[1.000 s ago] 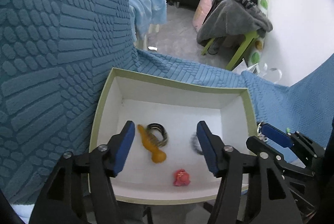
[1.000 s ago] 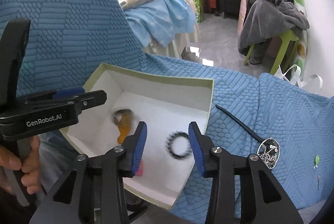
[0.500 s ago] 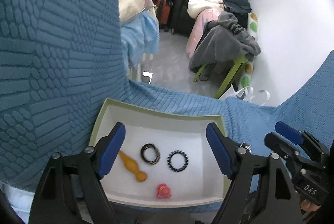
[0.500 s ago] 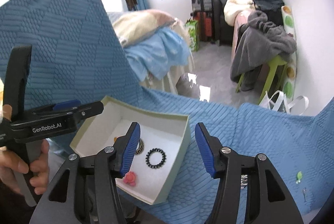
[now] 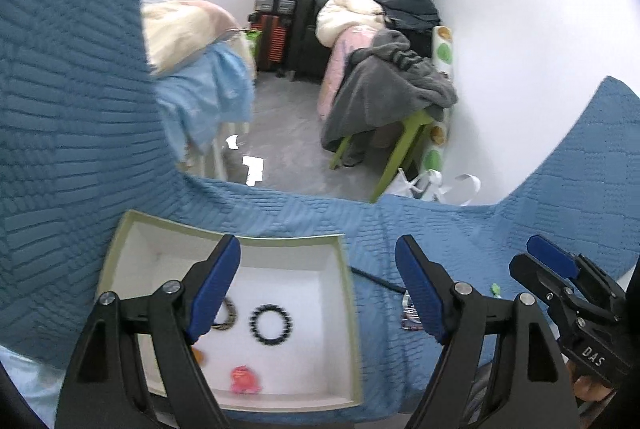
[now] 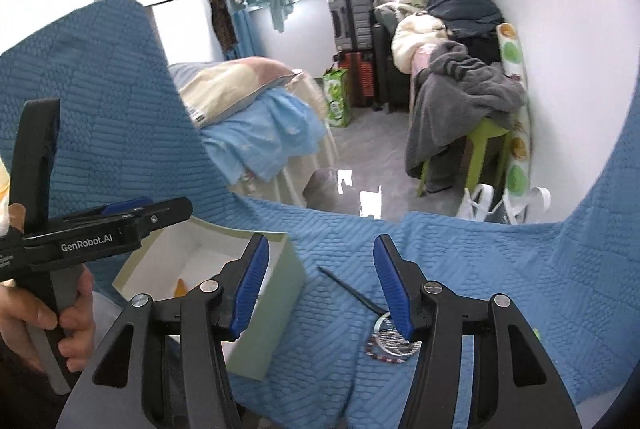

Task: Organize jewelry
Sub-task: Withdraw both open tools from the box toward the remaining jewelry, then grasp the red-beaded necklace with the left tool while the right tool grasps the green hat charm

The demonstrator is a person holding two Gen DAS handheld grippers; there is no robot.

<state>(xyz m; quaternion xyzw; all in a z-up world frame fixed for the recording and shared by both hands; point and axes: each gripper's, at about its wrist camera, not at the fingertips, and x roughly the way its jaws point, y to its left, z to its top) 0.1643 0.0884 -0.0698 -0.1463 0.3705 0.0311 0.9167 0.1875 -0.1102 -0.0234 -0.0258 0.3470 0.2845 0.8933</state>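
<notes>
So going left to right: the box (image 5: 348, 313) sits on the blue quilted bedspread (image 5: 280, 213) at about 7 o'clock in the left wrist view, and it's already holding a dark twisted ring (image 5: 228, 317), a black beaded bracelet (image 5: 271, 324), a pink piece (image 5: 244, 380) and something orange (image 5: 199, 355) mostly hidden behind a finger. The left gripper (image 5: 318, 293) hangs over the box's right half with its jaws spread wide, nothing between them; they've just been opening. Over at 5 o'clock in the right wrist view, a silvery hoop thing with small beads (image 6: 390, 343) lies loose on the bedspread, with a thin black stick (image 6: 352, 293) just up-left of it. The right gripper (image 6: 318, 287) is above that spot, jaws also parted and empty, and just been opening too. My guess is the hoop piece goes next. It looks light, and thin metal on a soft quilt will probably sink in and slide, so I'd pinch across the rim rather than the beads. The tiny green bit (image 5: 496, 288) looks fiddly.
</notes>
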